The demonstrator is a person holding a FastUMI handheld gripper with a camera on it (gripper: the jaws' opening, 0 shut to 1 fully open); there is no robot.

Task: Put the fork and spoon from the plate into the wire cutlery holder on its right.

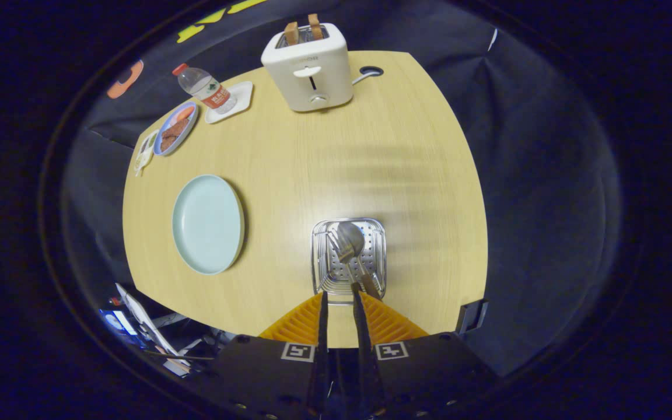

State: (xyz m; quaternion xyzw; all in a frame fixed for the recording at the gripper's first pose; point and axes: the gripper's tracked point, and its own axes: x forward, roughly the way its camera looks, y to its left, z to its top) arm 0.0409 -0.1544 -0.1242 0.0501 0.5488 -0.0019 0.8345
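The tool [340, 297] hangs high over the counter [394, 146] and looks down on it. Its two fingers [322, 315] stand close together with only a thin gap between them. It is hard to tell if they pinch anything, because the end of a handle sits right by the tips.

Just ahead of the tool is the wire cutlery holder [319, 256], a shiny metal basket with small holes in its floor. The spoon [350, 238] and the fork [338, 248] both lie inside it. The round bowl of the spoon points away from the tool, and the handles point back toward the fingertips.

To the left of the tool, well apart from the holder, sits the plate [207, 224]. It is pale blue and round, and it has nothing on it.

Far beyond the tool stands a white toaster [308, 67] with two slices of bread [303, 29] sticking up from the top. Far ahead and to the left, a water bottle [205, 88] lies on a small white tray [241, 96]. Next to that is a small dish of food [175, 128] with a blue rim.
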